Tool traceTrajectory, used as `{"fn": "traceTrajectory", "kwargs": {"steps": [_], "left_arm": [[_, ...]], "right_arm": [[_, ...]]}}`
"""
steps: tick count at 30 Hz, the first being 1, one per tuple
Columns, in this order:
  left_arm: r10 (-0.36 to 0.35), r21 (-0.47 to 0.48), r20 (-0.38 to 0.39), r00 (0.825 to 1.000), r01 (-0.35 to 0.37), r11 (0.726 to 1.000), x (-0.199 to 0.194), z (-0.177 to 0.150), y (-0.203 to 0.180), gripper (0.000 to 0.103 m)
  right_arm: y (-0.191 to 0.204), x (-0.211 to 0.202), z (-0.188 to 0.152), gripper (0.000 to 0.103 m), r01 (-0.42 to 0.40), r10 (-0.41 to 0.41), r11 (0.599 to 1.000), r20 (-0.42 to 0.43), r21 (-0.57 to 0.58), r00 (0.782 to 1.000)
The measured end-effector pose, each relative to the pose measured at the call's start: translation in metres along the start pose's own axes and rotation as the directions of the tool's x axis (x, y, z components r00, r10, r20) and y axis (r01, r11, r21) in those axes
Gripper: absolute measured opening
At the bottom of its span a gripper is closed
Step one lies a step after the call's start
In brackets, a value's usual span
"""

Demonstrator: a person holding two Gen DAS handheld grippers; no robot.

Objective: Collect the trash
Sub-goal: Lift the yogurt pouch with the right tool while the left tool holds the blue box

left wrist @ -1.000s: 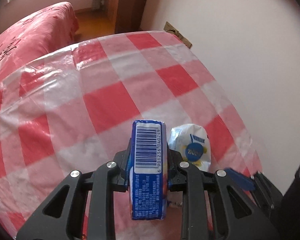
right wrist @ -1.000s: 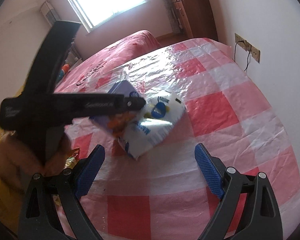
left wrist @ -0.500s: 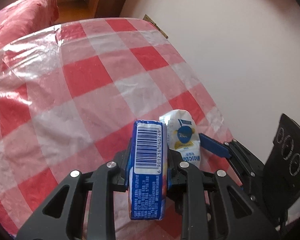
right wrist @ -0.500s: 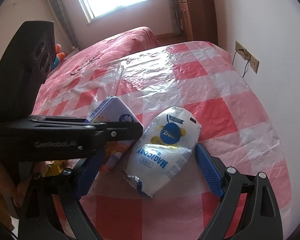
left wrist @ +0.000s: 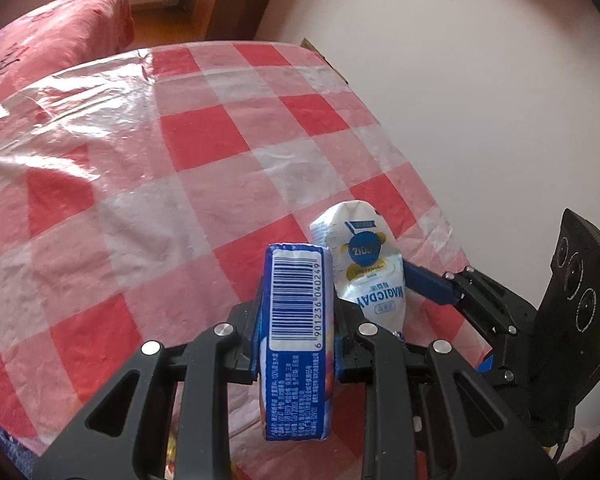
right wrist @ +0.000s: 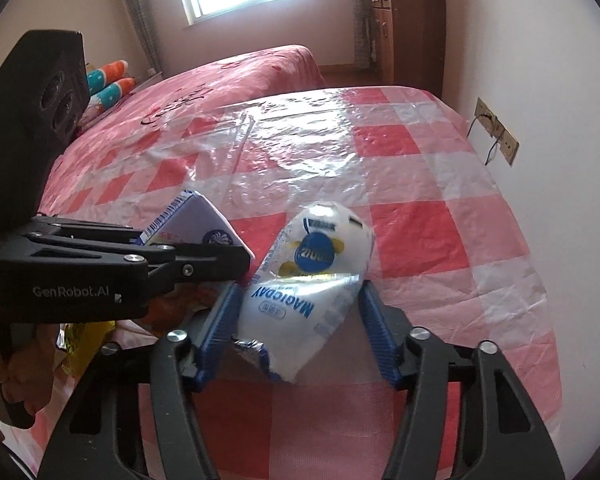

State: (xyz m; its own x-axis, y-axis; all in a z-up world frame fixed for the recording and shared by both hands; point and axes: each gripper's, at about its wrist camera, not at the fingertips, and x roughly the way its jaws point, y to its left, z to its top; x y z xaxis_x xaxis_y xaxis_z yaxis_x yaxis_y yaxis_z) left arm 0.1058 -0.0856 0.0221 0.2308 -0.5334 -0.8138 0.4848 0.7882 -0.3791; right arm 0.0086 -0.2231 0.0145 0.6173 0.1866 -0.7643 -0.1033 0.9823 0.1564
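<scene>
**Now: both claws at the trash, pouch between the right pads**

Left claw (left wrist: pixel 298 344) angled steeply down over the counter (left wrist: pixel 204 136), pads pinched hard on a blue carton (left wrist: pixel 298 320), barcode face up toward the camera, carton standing on edge between the fingers. In the right view I see my hand (right wrist: pixel 16 364) wrapped round the left claw's black handle at the left edge, and the carton's pale side poking past the claw arm.

Right claw (right wrist: pixel 296 320) also tilted down, coming in from the right side, right beside the left one. Its jaws have just been closing; the white pouch (right wrist: pixel 312 280) marked MAGICDAY lies between the blue pads. Left pad touches the pouch's edge, right pad looks just at the pouch's side; cannot tell if it presses. Pouch rests on the red-and-white checked plastic cover, close to the counter's near edge, just beside the carton.

Yellow wrapper (right wrist: pixel 82 340) sits low left under the left claw. Red bed (right wrist: pixel 236 80) behind the counter.
</scene>
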Motion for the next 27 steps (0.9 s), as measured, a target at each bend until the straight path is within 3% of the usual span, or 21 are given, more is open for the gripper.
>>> {"fn": "traceTrajectory", "kwargs": {"steps": [11,27], "left_arm": [[0.028,-0.059,0.069,0.997,-0.024,0.998,-0.032,-0.016,0.009,0.026],[0.009,-0.118,0.150,0.989,0.009,0.993,-0.074,-0.050,0.011,0.026]], "right_arm": [[0.002,-0.009,-0.006,0.052,-0.049,0.050,0.999,0.021,-0.014,0.999],[0.019,-0.036,-0.027,0.052,-0.094,0.096,0.995,0.072,-0.024,0.993]]}}
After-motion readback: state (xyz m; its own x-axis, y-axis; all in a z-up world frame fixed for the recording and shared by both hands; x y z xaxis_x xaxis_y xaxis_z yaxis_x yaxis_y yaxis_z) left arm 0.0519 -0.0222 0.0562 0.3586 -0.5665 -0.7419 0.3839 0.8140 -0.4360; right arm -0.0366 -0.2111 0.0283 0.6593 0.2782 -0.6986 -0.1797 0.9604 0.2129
